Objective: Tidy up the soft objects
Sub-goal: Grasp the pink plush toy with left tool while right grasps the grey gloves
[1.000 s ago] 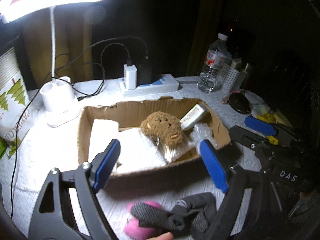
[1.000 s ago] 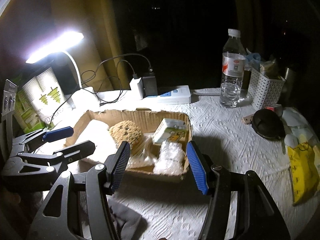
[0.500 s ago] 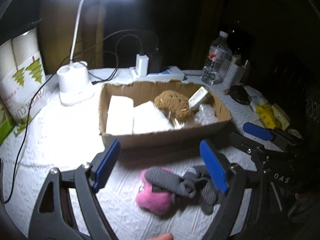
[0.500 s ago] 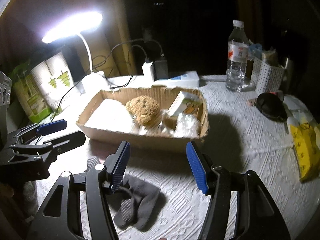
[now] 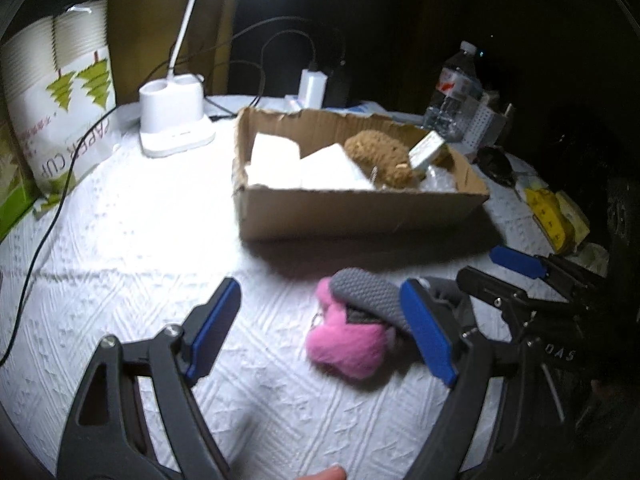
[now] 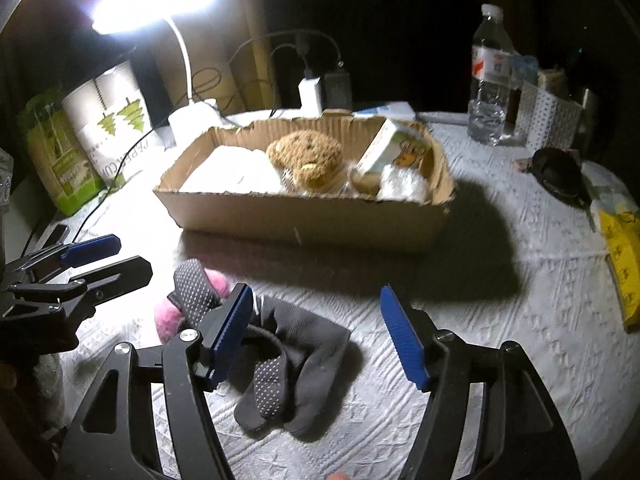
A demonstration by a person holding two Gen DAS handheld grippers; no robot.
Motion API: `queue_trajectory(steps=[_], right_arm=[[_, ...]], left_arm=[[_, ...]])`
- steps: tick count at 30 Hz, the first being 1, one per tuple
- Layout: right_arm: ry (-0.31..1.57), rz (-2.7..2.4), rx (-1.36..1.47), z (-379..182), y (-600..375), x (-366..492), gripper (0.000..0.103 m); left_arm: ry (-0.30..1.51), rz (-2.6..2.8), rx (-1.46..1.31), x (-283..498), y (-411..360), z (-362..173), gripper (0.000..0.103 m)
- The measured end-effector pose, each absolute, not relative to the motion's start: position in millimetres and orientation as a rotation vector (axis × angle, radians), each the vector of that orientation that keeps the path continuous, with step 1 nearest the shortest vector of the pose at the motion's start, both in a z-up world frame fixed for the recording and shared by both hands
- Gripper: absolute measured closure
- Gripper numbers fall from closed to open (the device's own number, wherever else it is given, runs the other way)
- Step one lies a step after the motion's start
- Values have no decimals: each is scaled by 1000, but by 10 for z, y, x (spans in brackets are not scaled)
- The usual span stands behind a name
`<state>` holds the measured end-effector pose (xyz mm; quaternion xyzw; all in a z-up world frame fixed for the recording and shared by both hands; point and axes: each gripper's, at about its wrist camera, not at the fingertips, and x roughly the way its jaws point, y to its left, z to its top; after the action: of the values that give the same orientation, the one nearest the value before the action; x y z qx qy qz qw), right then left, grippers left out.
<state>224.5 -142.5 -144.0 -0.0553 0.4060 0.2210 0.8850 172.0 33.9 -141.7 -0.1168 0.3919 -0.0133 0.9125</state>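
A pink plush toy (image 5: 344,340) lies on the white tablecloth in front of a cardboard box (image 5: 360,212), with a grey dotted sock (image 5: 368,294) draped over it. In the right wrist view the sock (image 6: 296,352) spreads out beside the plush (image 6: 168,316), in front of the box (image 6: 304,220). The box holds a brown plush (image 6: 308,158), white tissue packs (image 5: 312,168) and a small carton (image 6: 396,150). My left gripper (image 5: 320,328) is open, just short of the pink plush. My right gripper (image 6: 316,332) is open above the sock.
A white desk lamp (image 5: 176,120) and a paper-cup pack (image 5: 60,112) stand at the left. A power strip with chargers (image 6: 320,94), a water bottle (image 6: 490,76) and a white basket (image 6: 552,120) stand behind. A black object (image 6: 560,172) and yellow packets (image 6: 624,256) lie right.
Both grippers have pulled back from the box toward the table's near side. The pink plush and the sock now lie further up in both views. Both stay open.
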Motion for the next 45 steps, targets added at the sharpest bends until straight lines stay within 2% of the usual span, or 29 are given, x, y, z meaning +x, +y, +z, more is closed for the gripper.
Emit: queue_trajectory(steps=[7, 15, 16, 17, 18, 20, 21, 39, 40, 41, 44, 45], right_arm=[[910, 476, -120, -1711, -1330, 2269, 33], [942, 514, -86, -1770, -1255, 2280, 33], [945, 530, -72, -1775, -1267, 2282, 38], [952, 554, -60, -1779, -1258, 2292, 50], [956, 583, -45, -1777, -1267, 2285, 56], [944, 591, -51, -1747, -1269, 2259, 79], [939, 583, -61, -1735, -1275, 2254, 83], [846, 459, 25, -1449, -2047, 2289, 84], [844, 458, 26, -1443, -2052, 2288, 84], [841, 457, 29, -1434, -2062, 2283, 84], [829, 458, 34, -1392, -2084, 2276, 84], [823, 461, 35, -1367, -2091, 2268, 84]], left_arm=[[839, -15, -245, 1692, 401, -1551, 20], [865, -1, -240, 1674, 419, -1641, 20], [870, -2, -239, 1679, 408, -1652, 20], [873, -3, -238, 1685, 395, -1658, 20], [876, -5, -235, 1693, 378, -1664, 20], [881, -12, -229, 1712, 335, -1669, 20], [883, -16, -224, 1720, 307, -1670, 20], [940, -55, -140, 1970, -8, -1825, 21], [938, -56, -137, 1968, -16, -1827, 27], [941, -58, -135, 1975, -17, -1831, 39], [946, -61, -129, 1979, -26, -1836, 56], [944, -65, -131, 1975, -31, -1831, 57]])
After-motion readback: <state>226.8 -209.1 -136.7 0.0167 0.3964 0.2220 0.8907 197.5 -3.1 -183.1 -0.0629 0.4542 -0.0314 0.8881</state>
